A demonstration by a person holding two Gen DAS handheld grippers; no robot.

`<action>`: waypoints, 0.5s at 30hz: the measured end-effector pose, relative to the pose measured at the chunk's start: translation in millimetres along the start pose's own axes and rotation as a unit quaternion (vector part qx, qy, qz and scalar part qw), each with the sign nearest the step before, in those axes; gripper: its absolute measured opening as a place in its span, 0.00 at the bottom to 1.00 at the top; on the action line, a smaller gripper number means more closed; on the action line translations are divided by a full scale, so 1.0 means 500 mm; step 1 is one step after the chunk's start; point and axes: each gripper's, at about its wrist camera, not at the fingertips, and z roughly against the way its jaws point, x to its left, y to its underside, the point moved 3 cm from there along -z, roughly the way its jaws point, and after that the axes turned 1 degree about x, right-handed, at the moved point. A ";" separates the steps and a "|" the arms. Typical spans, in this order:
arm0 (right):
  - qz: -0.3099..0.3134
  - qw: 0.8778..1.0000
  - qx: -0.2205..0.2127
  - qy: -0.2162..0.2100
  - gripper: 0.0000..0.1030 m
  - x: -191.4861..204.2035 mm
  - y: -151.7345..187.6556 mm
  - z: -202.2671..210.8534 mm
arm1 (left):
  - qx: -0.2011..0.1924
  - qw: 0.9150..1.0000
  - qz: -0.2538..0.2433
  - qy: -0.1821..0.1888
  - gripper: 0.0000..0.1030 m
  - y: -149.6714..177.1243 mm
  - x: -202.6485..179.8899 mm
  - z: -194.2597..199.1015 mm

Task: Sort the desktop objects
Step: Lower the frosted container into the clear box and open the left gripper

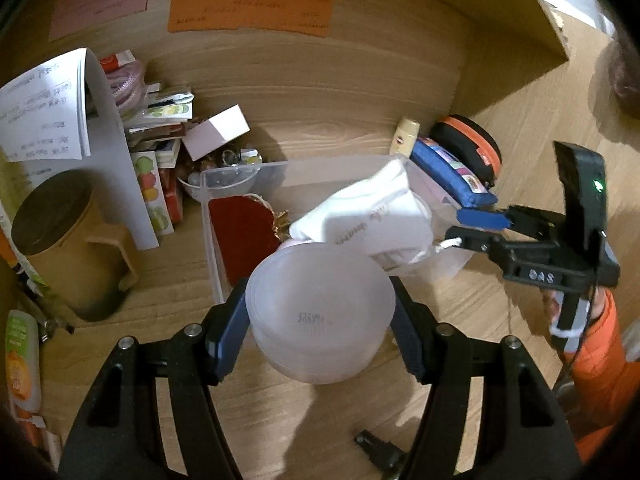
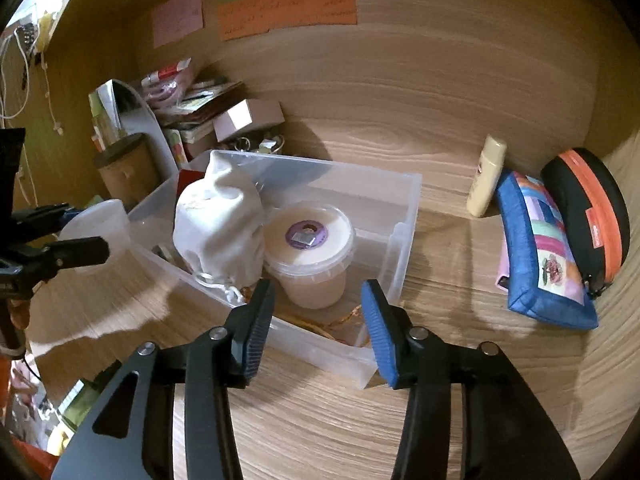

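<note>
Sorting looks partly done, as I judge it. On the left, the tan lidded canister [image 1: 60,240], the curled white sheets [image 1: 44,108] and a heap of small packets [image 1: 160,120] crowd the back corner of the wooden tabletop [image 2: 320,420], unsorted. The left gripper [image 1: 320,312] is clamped on a frosted translucent round tub [image 1: 320,312], one blue pad on each flank, holding it clear of the tabletop just before the clear plastic bin [image 2: 400,216]. Inside that bin already sit a white drawstring cloth pouch [image 2: 216,224] and a lidded cream-coloured plastic cup [image 2: 310,252]. The right gripper [image 2: 316,332] hovers over the bin's near wall, fingers apart and empty, the pouch just beyond its left finger, not touching. Further right, a pale yellow tube [image 2: 486,178], a blue patchwork zip pouch [image 2: 540,252] and a black-and-orange case [image 2: 588,216] lie outside, awaiting their turn.
</note>
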 end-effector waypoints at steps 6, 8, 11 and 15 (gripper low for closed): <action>-0.010 1.000 -0.024 -0.002 0.49 0.008 0.007 0.002 | 0.017 1.000 0.009 -0.007 0.63 -0.015 0.011 -0.044; -0.015 0.999 -0.029 -0.011 0.52 0.010 0.010 0.001 | 0.016 1.000 0.006 -0.012 0.63 -0.019 0.011 -0.052; -0.013 0.999 -0.042 -0.007 0.55 0.020 0.016 0.001 | 0.015 1.000 0.008 -0.010 0.63 -0.023 0.012 -0.061; -0.007 0.999 -0.052 0.005 0.56 0.030 0.018 0.002 | 0.014 1.000 0.016 -0.009 0.63 -0.025 0.021 -0.067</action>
